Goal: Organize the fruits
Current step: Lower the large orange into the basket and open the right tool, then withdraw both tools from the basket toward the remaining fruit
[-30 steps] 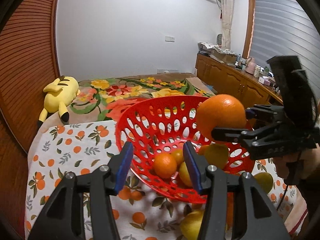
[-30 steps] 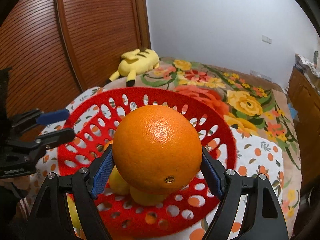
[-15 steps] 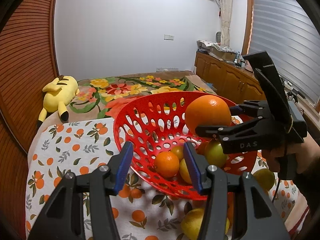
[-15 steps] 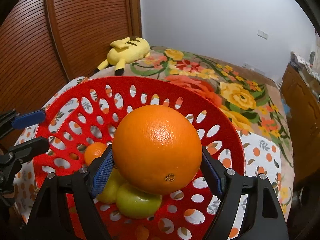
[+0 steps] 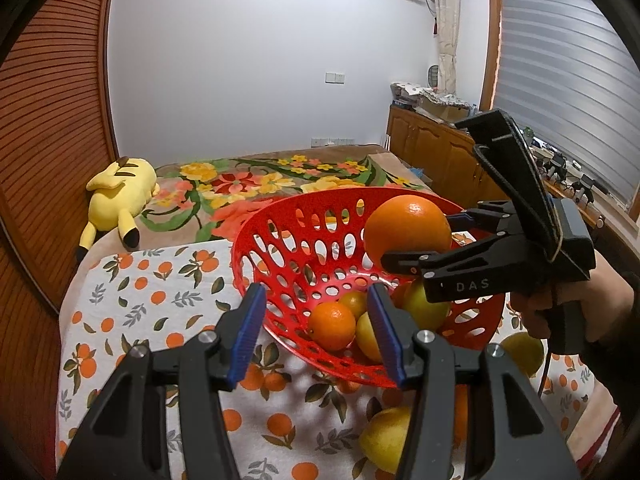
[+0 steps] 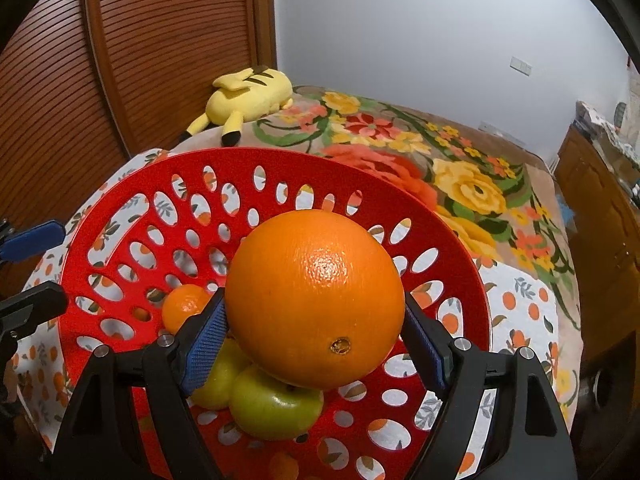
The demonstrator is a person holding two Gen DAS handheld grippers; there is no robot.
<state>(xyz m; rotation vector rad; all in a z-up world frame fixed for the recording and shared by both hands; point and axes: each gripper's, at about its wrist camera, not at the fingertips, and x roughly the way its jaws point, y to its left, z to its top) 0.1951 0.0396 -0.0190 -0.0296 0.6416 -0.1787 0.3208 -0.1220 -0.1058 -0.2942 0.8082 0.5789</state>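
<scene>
left gripper (image 5: 316,332): jaws apart, holding nothing, waiting at near rim | right gripper (image 6: 316,344): clamped on large round orange (image 6: 314,298), poised over perforated red plastic basket (image 6: 120,184) for release | right wrist view alone: green apple (image 6: 276,412) directly beneath | left wrist view alone: yellow-green fruit (image 5: 522,354) outside basket, hand (image 5: 576,312) gripping handle

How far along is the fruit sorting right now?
Partly done. The red basket already holds a small orange and yellow-green fruit. The right tongs grip a large orange over the basket. Two yellowish fruits remain on the tablecloth.
</scene>
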